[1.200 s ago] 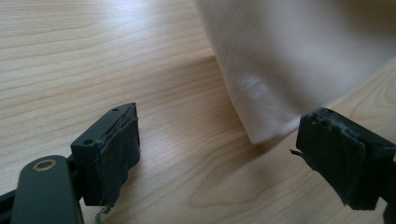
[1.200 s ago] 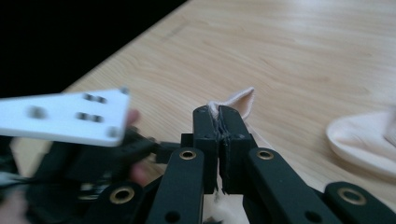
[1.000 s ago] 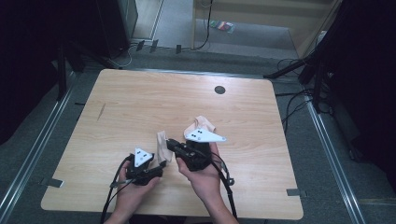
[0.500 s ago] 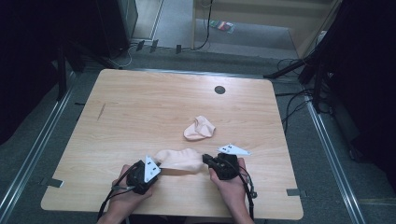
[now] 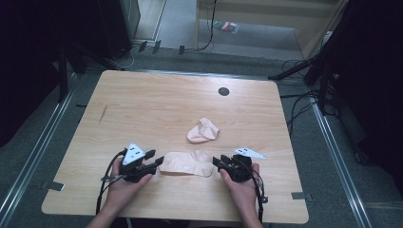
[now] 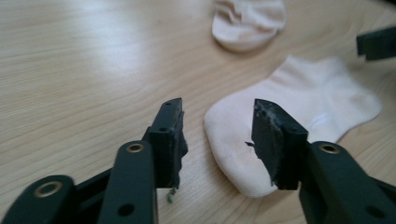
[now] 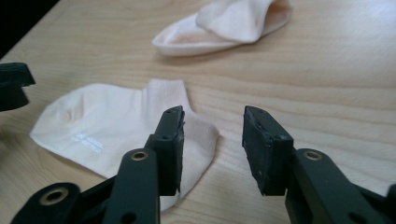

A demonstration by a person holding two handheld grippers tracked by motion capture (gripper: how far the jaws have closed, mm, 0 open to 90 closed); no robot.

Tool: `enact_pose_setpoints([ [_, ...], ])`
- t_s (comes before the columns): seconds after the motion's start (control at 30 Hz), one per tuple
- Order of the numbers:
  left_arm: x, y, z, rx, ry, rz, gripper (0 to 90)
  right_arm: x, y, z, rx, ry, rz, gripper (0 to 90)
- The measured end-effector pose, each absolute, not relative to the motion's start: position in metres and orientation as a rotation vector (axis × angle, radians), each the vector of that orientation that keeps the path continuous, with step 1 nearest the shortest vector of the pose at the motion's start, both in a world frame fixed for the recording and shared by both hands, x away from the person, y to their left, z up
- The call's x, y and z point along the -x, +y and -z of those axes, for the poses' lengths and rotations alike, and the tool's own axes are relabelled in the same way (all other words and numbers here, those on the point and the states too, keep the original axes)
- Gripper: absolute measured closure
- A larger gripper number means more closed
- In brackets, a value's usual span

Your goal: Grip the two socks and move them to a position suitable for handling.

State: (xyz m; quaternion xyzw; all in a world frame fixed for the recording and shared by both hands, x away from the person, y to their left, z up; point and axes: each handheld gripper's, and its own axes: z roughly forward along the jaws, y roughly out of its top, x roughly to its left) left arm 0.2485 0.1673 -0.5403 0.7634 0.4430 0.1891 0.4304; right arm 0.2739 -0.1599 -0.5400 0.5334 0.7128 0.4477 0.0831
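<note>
Two pale socks lie on the wooden table (image 5: 142, 109). The flat sock (image 5: 186, 163) is spread out near the person's edge, between the left gripper (image 5: 154, 160) and the right gripper (image 5: 219, 162); the crumpled sock (image 5: 203, 130) sits just beyond it, apart from both. The left gripper's jaws have just been opening and stand parted, one end of the flat sock (image 6: 289, 107) just ahead of them, nothing pinched. The right gripper's jaws have also just been opening and stand apart, the sock's other end (image 7: 121, 126) lying under the left-hand jaw of that view, unheld.
</note>
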Motion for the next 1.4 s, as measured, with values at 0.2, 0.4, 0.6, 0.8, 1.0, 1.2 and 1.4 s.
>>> enact_pose_setpoints([
  [0.2,-0.254,0.152,0.552,-1.999,1.149,-0.535,59.9,-0.274,-0.14,0.547,-1.522,2.161,-1.233,59.5],
  [0.4,-0.253,0.155,0.551,-1.992,1.148,-0.503,85.1,-0.273,-0.131,0.55,-1.459,2.163,-1.183,86.2],
  [0.6,-0.247,0.167,0.545,-1.957,1.138,-0.475,89.0,-0.268,-0.135,0.54,-1.447,2.164,-1.247,87.9],
  [0.8,-0.231,0.176,0.532,-1.899,1.132,-0.467,90.0,-0.254,-0.139,0.529,-1.425,2.155,-1.26,88.4],
  [1.0,-0.219,0.184,0.524,-1.916,1.13,-0.514,90.0,-0.245,-0.15,0.515,-1.416,2.129,-1.285,89.5],
  [1.2,-0.216,0.181,0.533,-1.907,1.091,-0.44,90.0,-0.245,-0.147,0.521,-1.431,2.179,-1.281,89.3],
  [1.4,-0.217,0.174,0.54,-1.92,1.075,-0.387,76.3,-0.244,-0.132,0.53,-1.349,2.266,-1.235,88.4],
])
